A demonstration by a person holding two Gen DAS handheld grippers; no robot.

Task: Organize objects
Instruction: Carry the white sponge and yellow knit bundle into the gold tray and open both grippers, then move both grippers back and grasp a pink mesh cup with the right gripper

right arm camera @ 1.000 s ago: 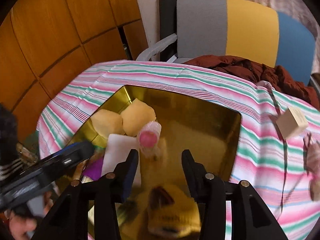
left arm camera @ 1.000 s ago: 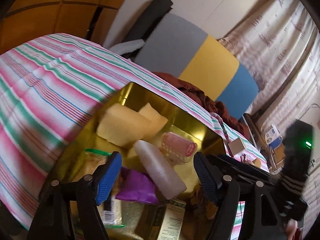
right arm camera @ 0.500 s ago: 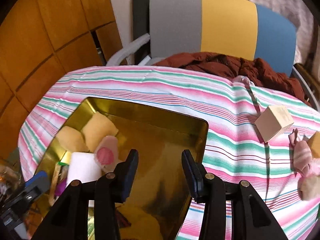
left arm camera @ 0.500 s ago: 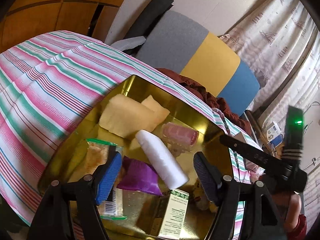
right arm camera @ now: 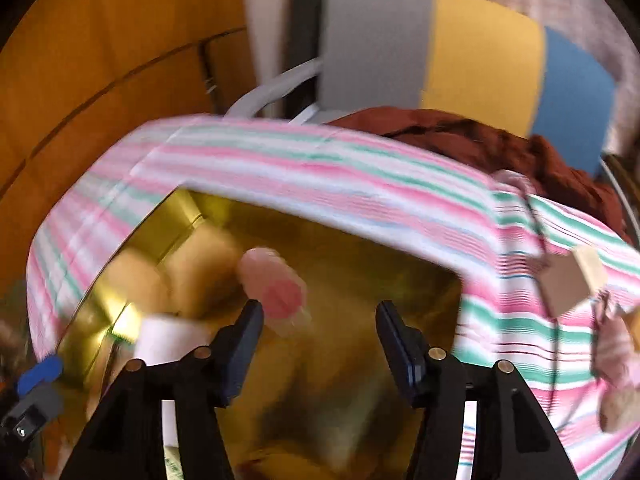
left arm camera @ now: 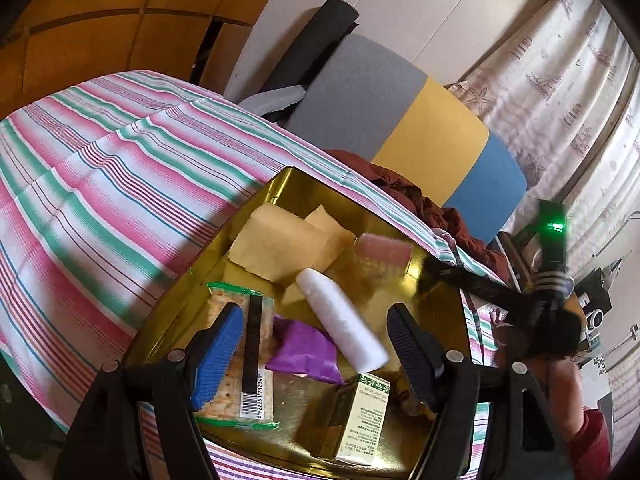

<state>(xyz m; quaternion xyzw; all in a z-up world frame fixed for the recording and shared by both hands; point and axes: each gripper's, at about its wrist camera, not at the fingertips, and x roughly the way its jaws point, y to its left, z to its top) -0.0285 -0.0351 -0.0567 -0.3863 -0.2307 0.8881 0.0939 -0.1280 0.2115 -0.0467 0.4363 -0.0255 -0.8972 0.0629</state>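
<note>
Gold-coloured metal tray (left arm camera: 308,186) sits on the pink, green and white striped tablecloth (left arm camera: 100,184), holding yellow sponges (left arm camera: 276,242), a white cylinder (left arm camera: 340,316), a pink hair roller (left arm camera: 384,250), a purple packet (left arm camera: 306,350), a cracker pack (left arm camera: 256,364) and a small green-and-white box (left arm camera: 362,420). Left gripper (left arm camera: 314,354) hangs above these with jaws wide and empty. Right gripper (right arm camera: 318,344), blurred, is likewise spread wide over the tray, gripping nothing, with a pale wooden block (right arm camera: 576,280) lying on the cloth beside the tray.

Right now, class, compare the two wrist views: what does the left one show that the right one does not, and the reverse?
Only the left view shows the cracker packet, purple pouch and green-and-white box in the gold tray. Only the right view shows the wooden block on the striped cloth. Both show the tray, white roll, pink cylinder and yellow sponges, between open, empty jaws.
</note>
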